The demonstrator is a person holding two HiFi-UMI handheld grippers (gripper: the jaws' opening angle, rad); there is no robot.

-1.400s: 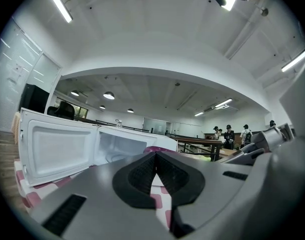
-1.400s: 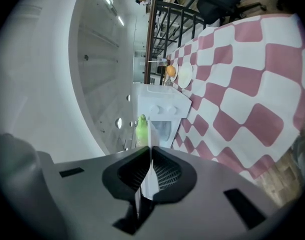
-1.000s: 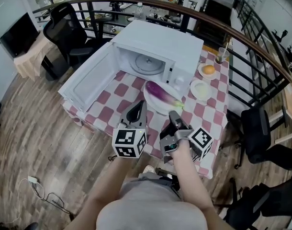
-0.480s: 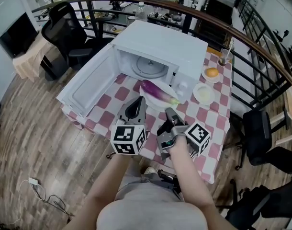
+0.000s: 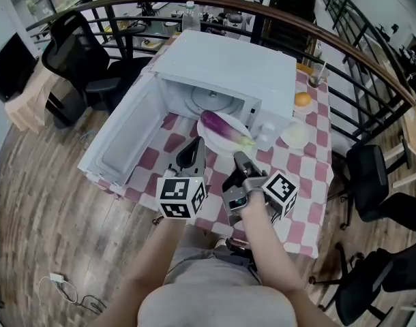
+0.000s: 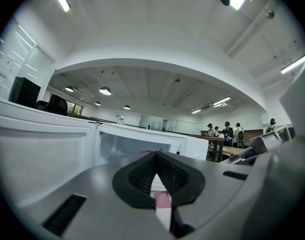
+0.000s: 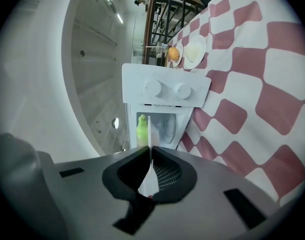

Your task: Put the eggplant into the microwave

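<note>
**Plate and eggplant at the microwave's mouth**

The right gripper was pinched shut on the near rim of the round white plate. The plate bore the long purple eggplant, just in front of the white microwave oven. The left gripper hung just beside the plate's left rim, its jaws together with nothing I could make out between them.

To my eye the step wanted the plate kept level, since an eggplant rolls easily. It also wanted lifting clear of the sill before sliding in over the glass turntable.

The cavity stood empty, its door swung wide to the left. Farther right on the red-and-white chequered surface, a small plate held something pale, and beyond it sat an orange.
</note>
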